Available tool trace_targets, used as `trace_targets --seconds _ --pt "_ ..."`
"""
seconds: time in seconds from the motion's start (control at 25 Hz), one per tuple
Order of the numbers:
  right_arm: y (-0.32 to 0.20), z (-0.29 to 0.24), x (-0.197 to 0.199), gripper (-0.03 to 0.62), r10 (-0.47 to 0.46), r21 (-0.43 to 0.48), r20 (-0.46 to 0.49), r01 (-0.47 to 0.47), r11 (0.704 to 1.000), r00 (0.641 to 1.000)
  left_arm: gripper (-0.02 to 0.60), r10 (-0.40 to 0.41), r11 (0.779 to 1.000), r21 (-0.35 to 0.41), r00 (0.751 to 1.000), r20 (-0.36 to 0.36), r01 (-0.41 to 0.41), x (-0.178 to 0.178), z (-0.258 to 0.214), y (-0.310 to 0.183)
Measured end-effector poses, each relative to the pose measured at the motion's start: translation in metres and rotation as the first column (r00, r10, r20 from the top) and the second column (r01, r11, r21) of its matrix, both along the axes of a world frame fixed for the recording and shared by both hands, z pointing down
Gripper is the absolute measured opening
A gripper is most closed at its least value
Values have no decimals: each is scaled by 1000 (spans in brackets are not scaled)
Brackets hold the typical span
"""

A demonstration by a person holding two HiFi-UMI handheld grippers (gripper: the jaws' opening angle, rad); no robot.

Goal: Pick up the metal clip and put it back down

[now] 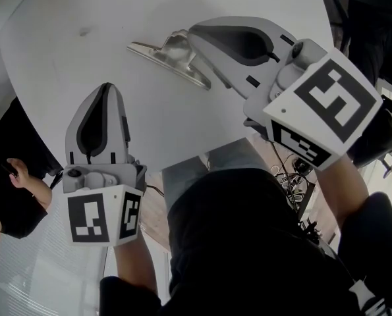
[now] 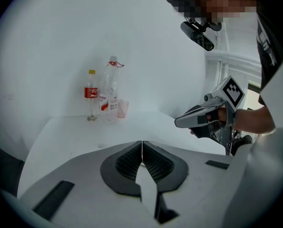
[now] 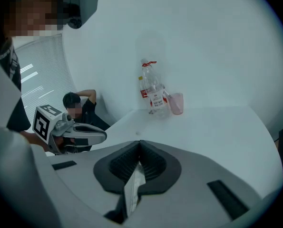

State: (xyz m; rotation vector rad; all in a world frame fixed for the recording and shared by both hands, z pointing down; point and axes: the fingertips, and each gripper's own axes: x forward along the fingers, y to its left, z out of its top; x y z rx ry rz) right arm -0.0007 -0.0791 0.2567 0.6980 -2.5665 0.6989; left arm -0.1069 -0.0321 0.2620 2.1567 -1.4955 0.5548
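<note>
place: office-like room | cues: white table (image 1: 64,58); window blinds (image 3: 34,70); bare white walls (image 3: 203,42)

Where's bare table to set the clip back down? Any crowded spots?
The table is mostly bare: the wide patch beyond the left gripper and left of the metal clip, which the right gripper's shut jaws hold, and the strip between the two grippers. Crowded only at the far edge, where a yellow-capped bottle, a clear bottle and a pink cup cluster.

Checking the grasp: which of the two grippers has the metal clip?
The right gripper, its jaws shut on the metal clip; the left gripper is shut too, but empty.
</note>
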Motion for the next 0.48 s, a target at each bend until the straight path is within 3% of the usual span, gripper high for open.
trace_targets --seconds 0.48 --pt "2 -60 -1 18 -31 73 26 29 997 999 20 17 996 82 1000 11 -18 17 -61 -6"
